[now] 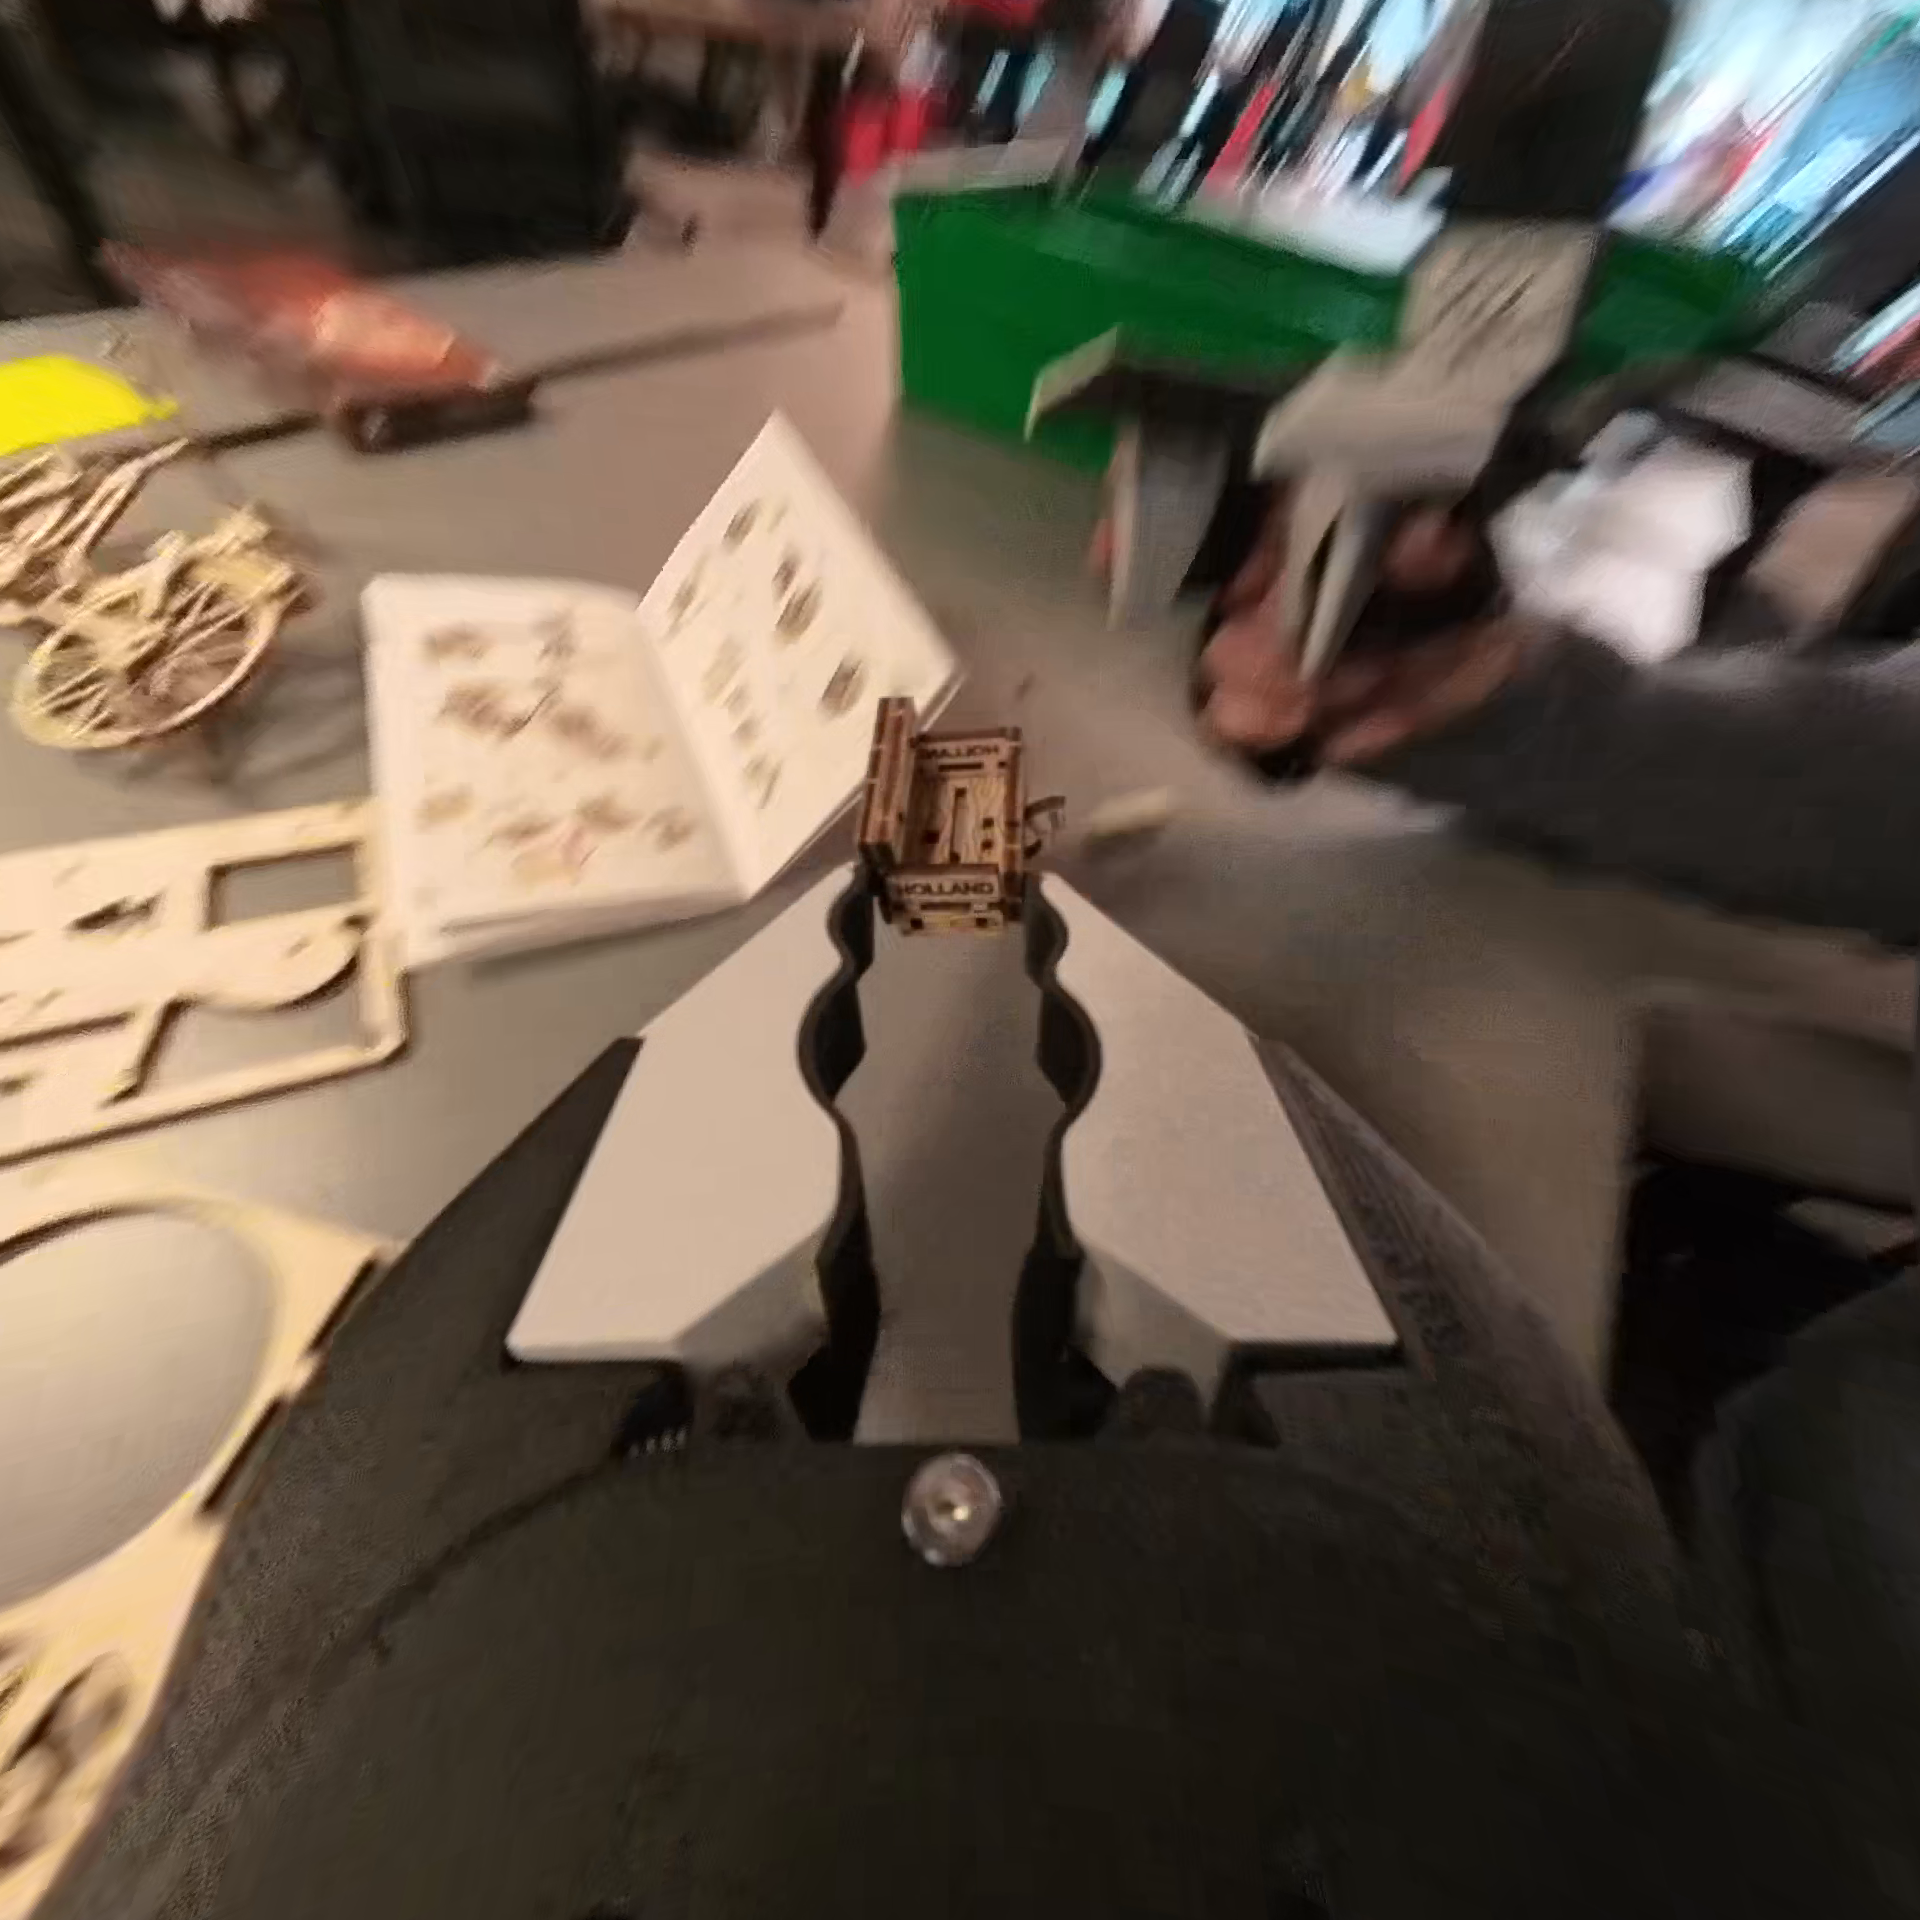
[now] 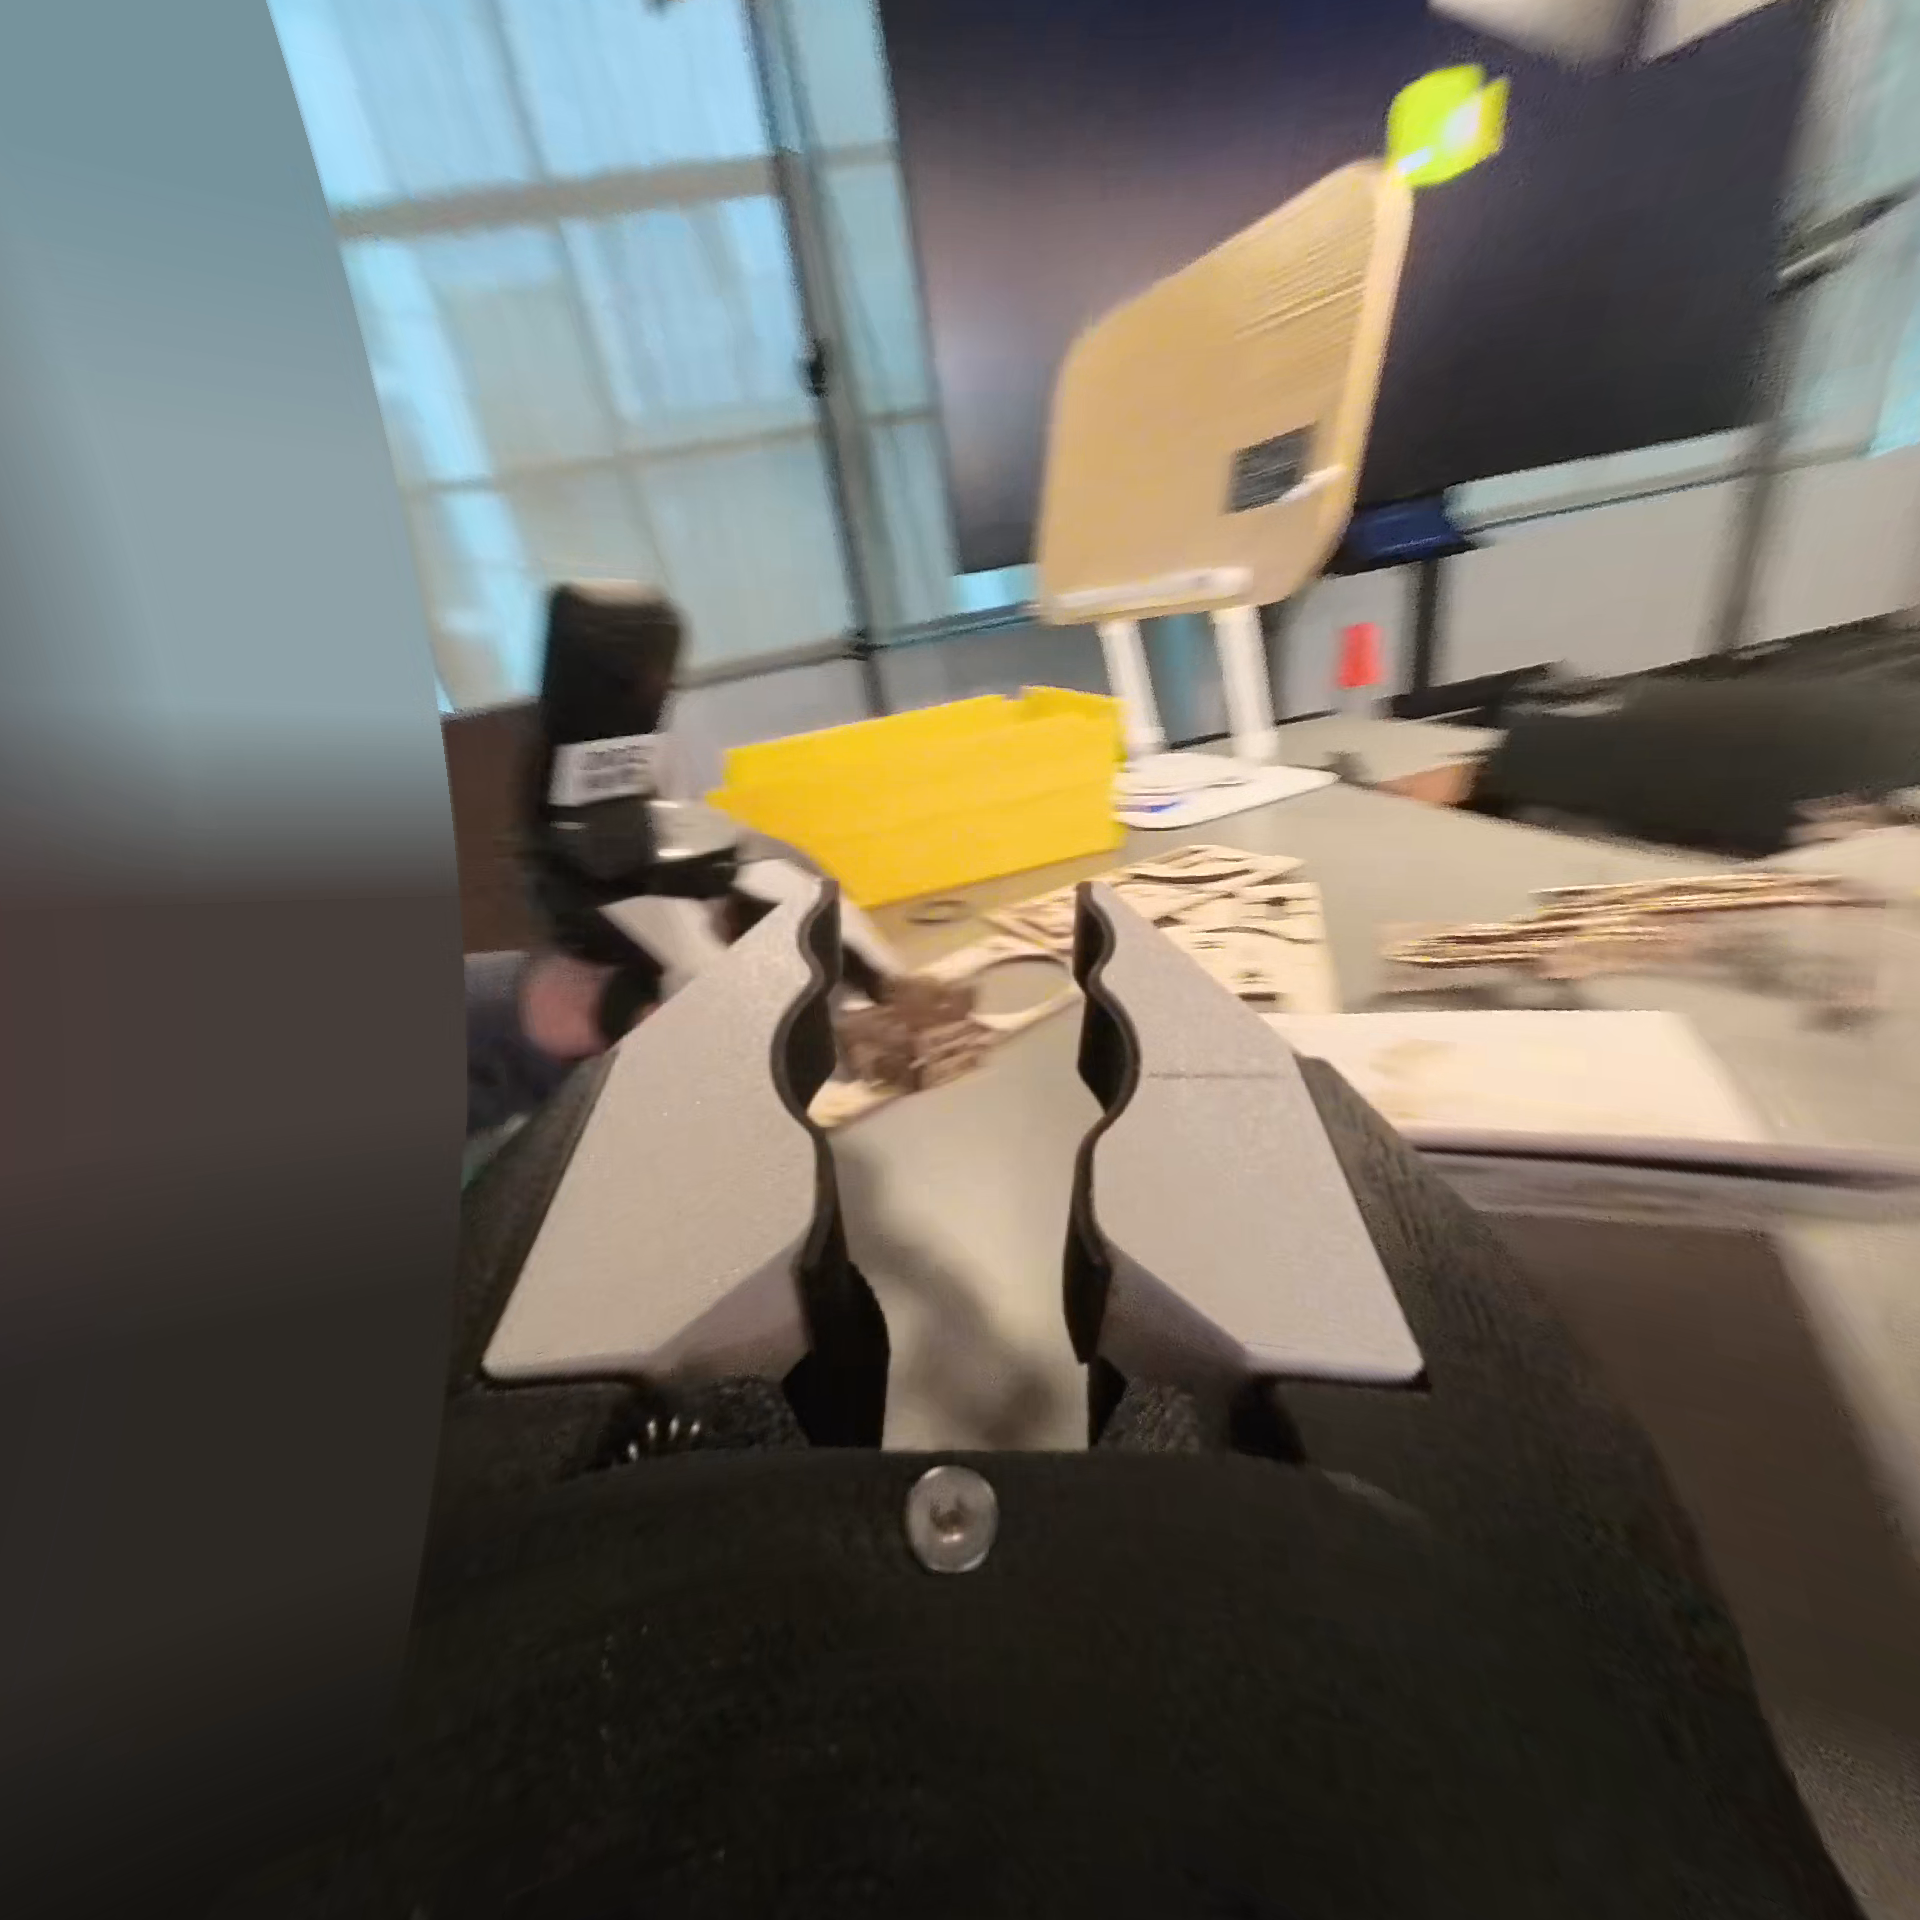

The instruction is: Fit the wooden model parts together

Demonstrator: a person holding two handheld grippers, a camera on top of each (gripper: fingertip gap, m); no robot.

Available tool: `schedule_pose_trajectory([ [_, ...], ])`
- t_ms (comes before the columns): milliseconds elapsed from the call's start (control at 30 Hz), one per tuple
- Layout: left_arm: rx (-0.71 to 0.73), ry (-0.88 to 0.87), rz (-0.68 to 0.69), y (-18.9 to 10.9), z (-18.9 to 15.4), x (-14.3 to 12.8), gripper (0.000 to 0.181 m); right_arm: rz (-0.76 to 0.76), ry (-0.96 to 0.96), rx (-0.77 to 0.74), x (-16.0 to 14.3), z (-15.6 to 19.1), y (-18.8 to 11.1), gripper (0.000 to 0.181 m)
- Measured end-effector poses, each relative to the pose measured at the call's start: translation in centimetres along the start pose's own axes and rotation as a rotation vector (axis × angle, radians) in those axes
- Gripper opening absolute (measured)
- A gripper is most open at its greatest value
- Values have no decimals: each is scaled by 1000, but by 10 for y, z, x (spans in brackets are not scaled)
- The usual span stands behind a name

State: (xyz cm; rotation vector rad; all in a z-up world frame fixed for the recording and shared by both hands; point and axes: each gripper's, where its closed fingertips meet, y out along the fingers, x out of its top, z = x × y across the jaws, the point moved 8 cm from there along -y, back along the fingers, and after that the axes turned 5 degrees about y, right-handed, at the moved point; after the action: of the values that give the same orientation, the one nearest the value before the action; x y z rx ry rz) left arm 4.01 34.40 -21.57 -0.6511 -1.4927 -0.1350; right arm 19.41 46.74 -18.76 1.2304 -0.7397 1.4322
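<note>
Step in hand, by the look of it: holding one part, fetching the next. Left gripper [image 1: 948,896] clenched on small wooden box piece [image 1: 948,821], pinched at its tips. Right gripper [image 2: 956,914] released, holding nothing, up above wooden sheets [image 2: 1226,914]. Next, probably: pick matching part, line up slots, push gently.

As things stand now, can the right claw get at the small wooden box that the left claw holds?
Probably yes. The right claw is open and holds nothing, and the small wooden box sticks out beyond the left claw tips, so its far end is free. No thing appears between them, though blur hides detail.
</note>
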Motion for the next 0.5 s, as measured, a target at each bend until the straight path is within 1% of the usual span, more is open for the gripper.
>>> schedule_pose_trajectory([
  [67,94,65,174,3,6,-13,27,7,-133,-163,7,-15,-14,44],
  [100,119,83,237,5,8,-18,27,25,-191,-234,8,-22,-20,45],
  [200,158,113,370,12,10,-28,27,103,-324,-347,4,-31,-27,46],
  [233,164,115,405,14,11,-31,28,123,-359,-365,1,-32,-28,46],
  [367,134,109,432,18,9,-35,25,200,-414,-372,-10,-30,-24,49],
  [400,130,99,437,18,9,-35,31,219,-429,-373,-12,-29,-22,52],
  [467,129,76,454,16,8,-34,54,263,-479,-388,-16,-27,-18,60],
  [500,138,70,447,13,7,-32,61,288,-511,-400,-18,-26,-16,62],
])
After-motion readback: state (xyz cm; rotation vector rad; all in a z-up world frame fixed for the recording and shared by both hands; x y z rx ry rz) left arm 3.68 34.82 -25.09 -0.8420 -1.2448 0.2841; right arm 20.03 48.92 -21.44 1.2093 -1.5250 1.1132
